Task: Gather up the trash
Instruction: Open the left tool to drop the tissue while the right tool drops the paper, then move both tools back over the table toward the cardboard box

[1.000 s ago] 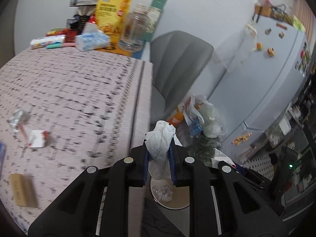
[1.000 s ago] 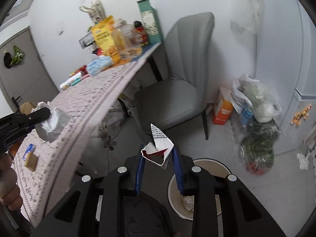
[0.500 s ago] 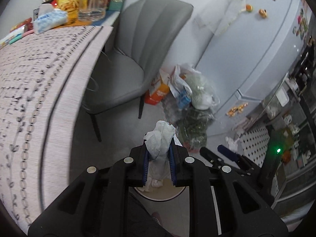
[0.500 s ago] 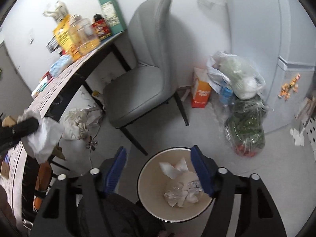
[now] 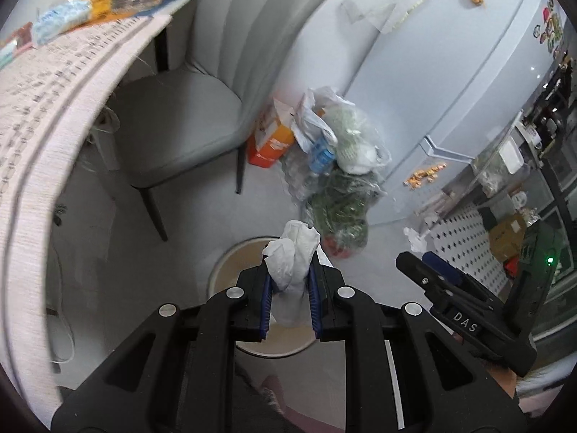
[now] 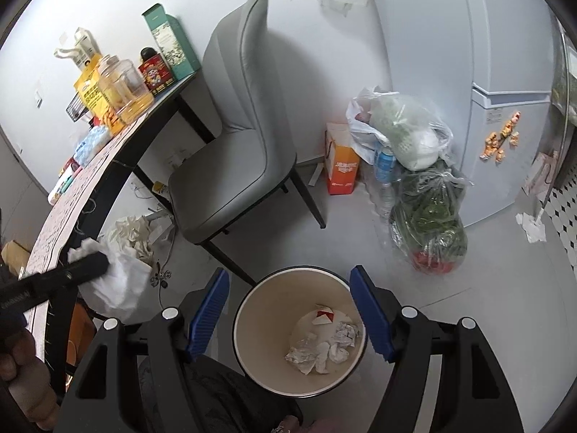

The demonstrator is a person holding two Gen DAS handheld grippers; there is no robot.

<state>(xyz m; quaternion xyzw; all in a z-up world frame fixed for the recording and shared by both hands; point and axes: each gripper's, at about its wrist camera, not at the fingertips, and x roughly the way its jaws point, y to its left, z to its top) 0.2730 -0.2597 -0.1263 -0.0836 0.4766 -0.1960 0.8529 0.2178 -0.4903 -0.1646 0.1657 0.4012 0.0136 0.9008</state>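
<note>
Grey floor (image 6: 450, 299) (bin (image 6: 252, 310) beneath tongs (image 6: 288, 314))

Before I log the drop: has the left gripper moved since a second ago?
Yes. The left gripper, shut on the tissue, moved off the table to above the bin.

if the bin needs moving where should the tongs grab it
Grip the waste bin's thin upper rim, coming straight down, one finger inside and one outside. It stands upright and open-topped, too wide to span; the near-left rim is bare, away from the crumpled paper inside.
</note>
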